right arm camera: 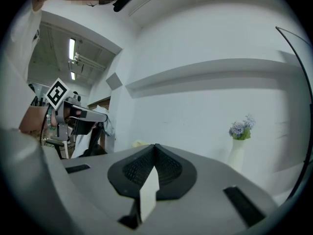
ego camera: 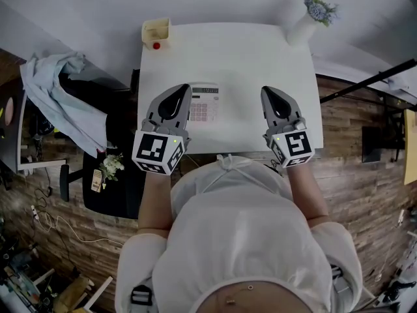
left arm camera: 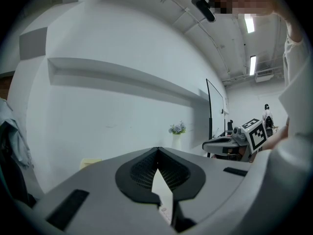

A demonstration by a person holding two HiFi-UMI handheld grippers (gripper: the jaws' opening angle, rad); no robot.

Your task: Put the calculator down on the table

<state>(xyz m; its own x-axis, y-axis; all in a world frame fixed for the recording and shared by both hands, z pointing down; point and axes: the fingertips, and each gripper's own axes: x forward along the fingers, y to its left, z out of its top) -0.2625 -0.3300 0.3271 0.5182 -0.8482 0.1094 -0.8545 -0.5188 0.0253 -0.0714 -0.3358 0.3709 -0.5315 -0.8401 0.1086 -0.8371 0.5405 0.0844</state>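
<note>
A white calculator (ego camera: 207, 103) with pink keys lies flat on the white table (ego camera: 247, 57), near its front edge. My left gripper (ego camera: 184, 87) hovers over the calculator's left edge and hides that part. Its jaws are shut with nothing between them; the tips meet in the left gripper view (left arm camera: 157, 149). My right gripper (ego camera: 266, 90) hangs to the right of the calculator, apart from it. It is also shut and empty, its tips together in the right gripper view (right arm camera: 155, 146). Both point roughly level toward the far wall.
A pale yellow box (ego camera: 156, 32) with a red button sits at the table's far left corner. A white vase of flowers (ego camera: 313, 15) stands at the far right corner. A dark chair with a light cloth (ego camera: 62, 96) is left of the table.
</note>
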